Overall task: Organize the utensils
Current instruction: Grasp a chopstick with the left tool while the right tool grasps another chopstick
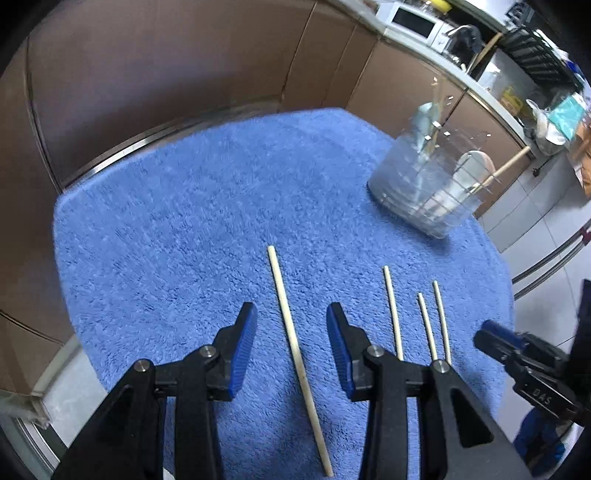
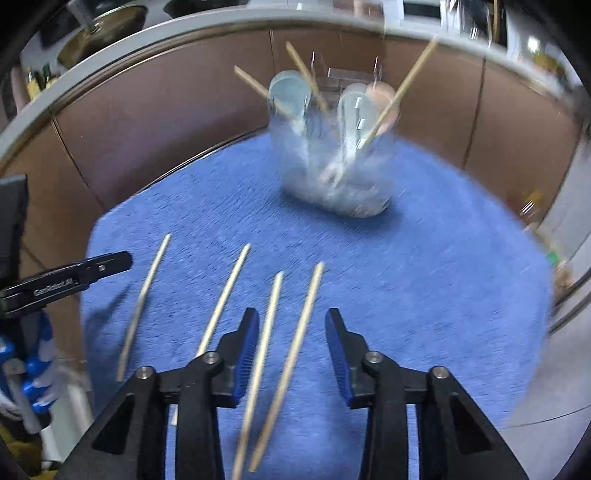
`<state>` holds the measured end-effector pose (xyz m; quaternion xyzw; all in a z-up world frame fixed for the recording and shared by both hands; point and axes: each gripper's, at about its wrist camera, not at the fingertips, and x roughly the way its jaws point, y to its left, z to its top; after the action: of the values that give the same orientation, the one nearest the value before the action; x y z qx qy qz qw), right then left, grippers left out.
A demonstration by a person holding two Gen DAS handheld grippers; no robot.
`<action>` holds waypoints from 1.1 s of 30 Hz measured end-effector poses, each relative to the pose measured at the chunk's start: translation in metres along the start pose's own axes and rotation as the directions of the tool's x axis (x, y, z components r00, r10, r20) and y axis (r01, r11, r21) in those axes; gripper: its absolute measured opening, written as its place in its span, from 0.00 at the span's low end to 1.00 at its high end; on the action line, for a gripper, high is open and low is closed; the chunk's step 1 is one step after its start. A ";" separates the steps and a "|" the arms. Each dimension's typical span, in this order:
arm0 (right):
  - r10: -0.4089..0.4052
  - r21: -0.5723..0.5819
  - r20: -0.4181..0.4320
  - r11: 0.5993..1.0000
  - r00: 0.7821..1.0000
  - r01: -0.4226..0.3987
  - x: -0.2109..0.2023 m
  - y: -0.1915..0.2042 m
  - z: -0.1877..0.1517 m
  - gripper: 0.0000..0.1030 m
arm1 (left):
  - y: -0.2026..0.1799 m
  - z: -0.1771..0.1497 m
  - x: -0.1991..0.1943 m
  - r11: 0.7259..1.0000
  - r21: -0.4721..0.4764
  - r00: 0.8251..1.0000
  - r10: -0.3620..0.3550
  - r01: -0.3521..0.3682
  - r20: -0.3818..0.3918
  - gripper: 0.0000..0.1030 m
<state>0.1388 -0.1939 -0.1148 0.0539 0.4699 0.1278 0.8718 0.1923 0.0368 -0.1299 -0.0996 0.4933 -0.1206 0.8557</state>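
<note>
Kitchen surroundings around a blue towel

A fluffy blue towel (image 1: 184,229) covers the round table, backed by brown cardboard panels (image 1: 166,66). Beyond them, a white microwave (image 1: 413,20) sits on the counter; the right view shows a metal pot lid (image 2: 99,31), blurred.

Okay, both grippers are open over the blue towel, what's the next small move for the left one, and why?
Probably lower the left gripper and close on the chopstick lying between its open fingers. That stick sits apart from the other three on the towel, so it is the easiest to pinch alone, and the clear utensil holder already has chopsticks standing in it.
</note>
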 end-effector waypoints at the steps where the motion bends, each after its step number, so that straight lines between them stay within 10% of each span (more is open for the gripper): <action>1: 0.035 0.015 -0.022 0.999 0.999 -0.035 0.005 -0.002 0.003 0.25 | 0.002 0.003 0.004 1.000 -0.014 1.000 -0.013 0.013 -0.023 0.36; 12: 0.041 0.024 -0.140 0.999 0.989 -0.038 0.047 -0.019 0.037 0.18 | -0.042 0.020 0.029 0.990 0.077 0.980 -0.108 0.122 -0.168 0.29; 33: 0.047 -0.005 -0.261 0.999 0.964 -0.050 0.067 -0.040 0.048 0.07 | -0.146 0.027 0.108 0.942 0.323 0.917 0.203 -0.087 -0.345 0.16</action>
<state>0.2210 -0.2127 -0.1505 0.0432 0.5784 0.1576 0.7992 0.2525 -0.1338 -0.1627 0.0940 0.6287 -0.1467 0.7579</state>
